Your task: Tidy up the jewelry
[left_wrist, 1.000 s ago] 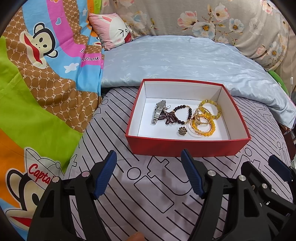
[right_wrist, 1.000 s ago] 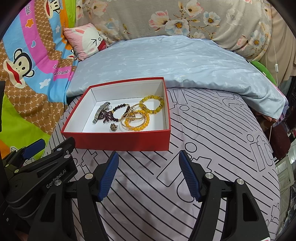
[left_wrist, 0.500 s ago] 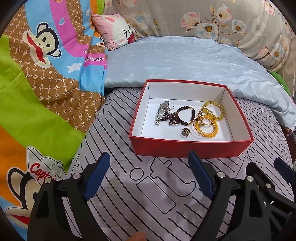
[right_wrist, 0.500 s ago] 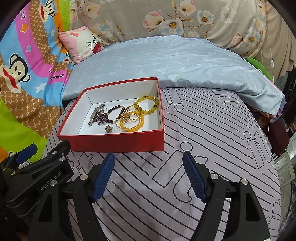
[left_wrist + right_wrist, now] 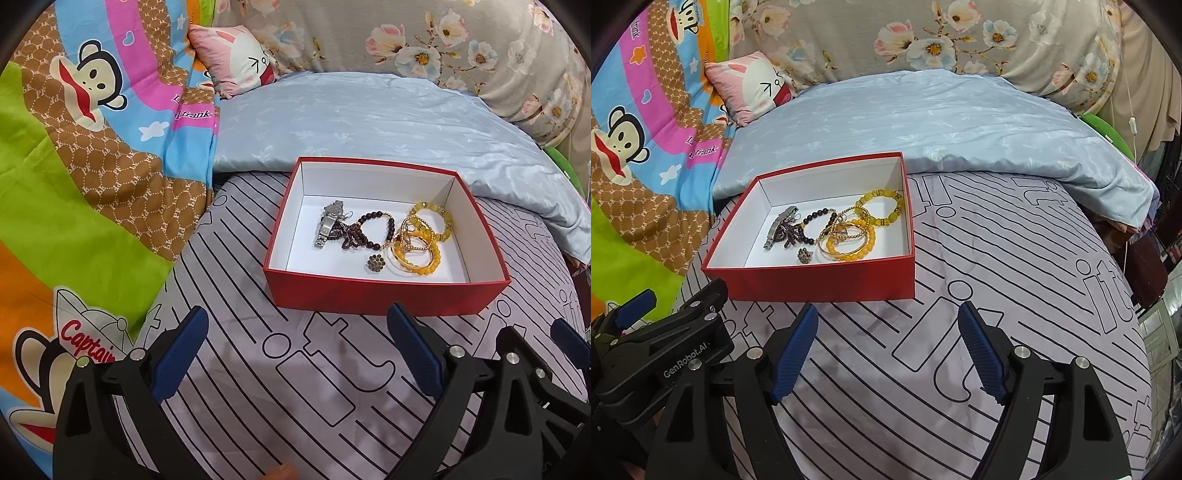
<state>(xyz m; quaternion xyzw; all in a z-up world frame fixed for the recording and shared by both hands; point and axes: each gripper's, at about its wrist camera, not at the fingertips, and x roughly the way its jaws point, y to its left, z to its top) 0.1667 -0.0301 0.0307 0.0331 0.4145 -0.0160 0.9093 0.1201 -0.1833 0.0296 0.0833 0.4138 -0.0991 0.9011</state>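
Red open box (image 5: 384,295) on a grey line-patterned sheet (image 5: 295,387), silver watch (image 5: 327,227), dark bead bracelet (image 5: 373,229), yellow bead bracelets (image 5: 421,236) and small brooch (image 5: 375,263) inside, left gripper (image 5: 299,347) and right gripper (image 5: 888,343) both spread wide, empty, near the box's front wall.

In front of me is a bed covered by a pale lilac sheet printed with black lines and outlined shapes (image 5: 295,387). An open red cardboard box with a white inside (image 5: 384,295) sits flat on that sheet. Behind the box lies a light blue patterned quilt (image 5: 369,122), its edge touching the box's far side. A bright cartoon-monkey blanket (image 5: 85,177) lies along the left, and a small pink rabbit-face pillow (image 5: 236,62) rests at the far left corner.
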